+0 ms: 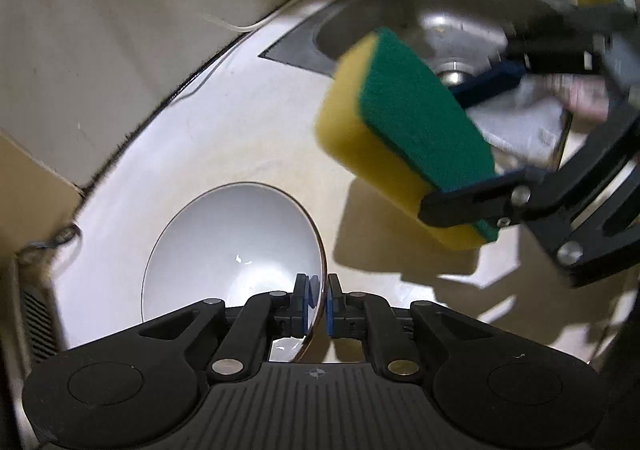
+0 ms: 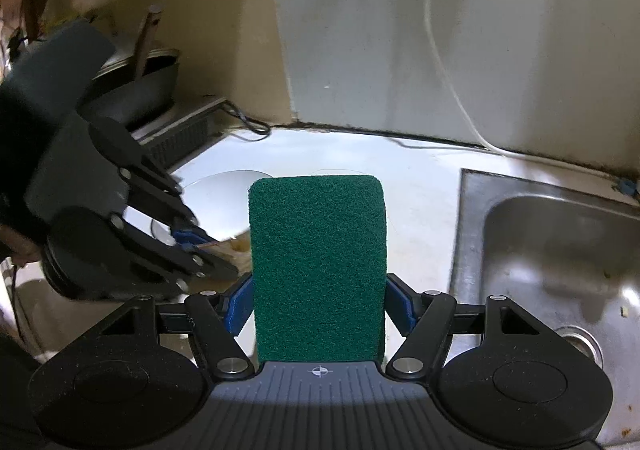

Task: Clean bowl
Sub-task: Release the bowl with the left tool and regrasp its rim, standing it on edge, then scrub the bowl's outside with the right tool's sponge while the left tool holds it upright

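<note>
Looks like a home kitchen: steel sink (image 2: 560, 262) set into a pale counter (image 2: 420, 186), pots (image 2: 136, 90) stacked far left of it.

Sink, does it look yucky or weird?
A bit. The steel sink has small brownish specks on its wall and floor near the drain. The white bowl and sponge look fine.

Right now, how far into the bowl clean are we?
Setup looks done: left gripper is clamped on the rim of the white bowl, and right gripper holds the sponge. In hand: sponge off the bowl, above the counter. Left: scrubbing, then rinsing at the sink.
</note>
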Demonstrator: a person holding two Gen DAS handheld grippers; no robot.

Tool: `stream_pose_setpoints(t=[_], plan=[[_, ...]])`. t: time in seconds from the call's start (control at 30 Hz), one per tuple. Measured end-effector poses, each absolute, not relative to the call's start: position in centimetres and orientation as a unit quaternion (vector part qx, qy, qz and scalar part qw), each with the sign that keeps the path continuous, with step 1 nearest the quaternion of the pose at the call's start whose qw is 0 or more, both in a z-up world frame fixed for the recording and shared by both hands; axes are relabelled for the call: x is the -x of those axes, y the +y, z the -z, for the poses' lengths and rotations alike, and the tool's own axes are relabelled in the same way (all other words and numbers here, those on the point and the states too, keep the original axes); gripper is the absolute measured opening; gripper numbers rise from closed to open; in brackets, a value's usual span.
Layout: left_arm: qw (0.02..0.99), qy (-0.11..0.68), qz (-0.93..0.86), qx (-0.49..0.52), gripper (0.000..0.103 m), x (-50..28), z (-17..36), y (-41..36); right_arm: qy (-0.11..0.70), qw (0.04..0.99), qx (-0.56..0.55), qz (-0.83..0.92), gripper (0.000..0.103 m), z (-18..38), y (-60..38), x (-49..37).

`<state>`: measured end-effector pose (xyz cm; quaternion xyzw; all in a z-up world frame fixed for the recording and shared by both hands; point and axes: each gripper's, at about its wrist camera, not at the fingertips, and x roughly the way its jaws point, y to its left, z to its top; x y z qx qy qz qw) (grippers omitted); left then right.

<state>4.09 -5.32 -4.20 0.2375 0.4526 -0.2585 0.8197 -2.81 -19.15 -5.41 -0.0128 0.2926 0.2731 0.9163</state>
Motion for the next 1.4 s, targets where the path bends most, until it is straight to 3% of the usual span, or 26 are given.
stream_pose_setpoints(t=[0.33, 0.43, 0.73, 1.07, 1.4], plan=[[0.822, 0.497, 0.271, 0.059, 0.008, -8.1, 2.7, 3.1, 0.265, 0.91, 0.069, -0.313, 0.068, 4.4, -17.8, 3.6], [0.823, 0.493, 0.261, 0.106, 0.008, -7.7, 2.9, 5.5, 0.256, 0.908, 0.084, -0.32, 0.068, 3.8, -16.6, 3.2], [0.817, 0.479, 0.295, 0.127, 0.01, -5.8, 4.4, 7.6, 0.25, 0.884, 0.138, -0.37, 0.068, 3.8, -14.6, 2.3], [0.817, 0.462, 0.334, 0.086, 0.012, -3.8, 5.2, 7.9, 0.201, 0.813, 0.348, -0.421, 0.068, 4.3, -9.5, -0.6], [0.81, 0.468, 0.347, 0.069, 0.016, -3.8, 5.6, 8.3, 0.212, 0.77, 0.404, -0.446, 0.068, 6.2, -8.1, -2.3]])
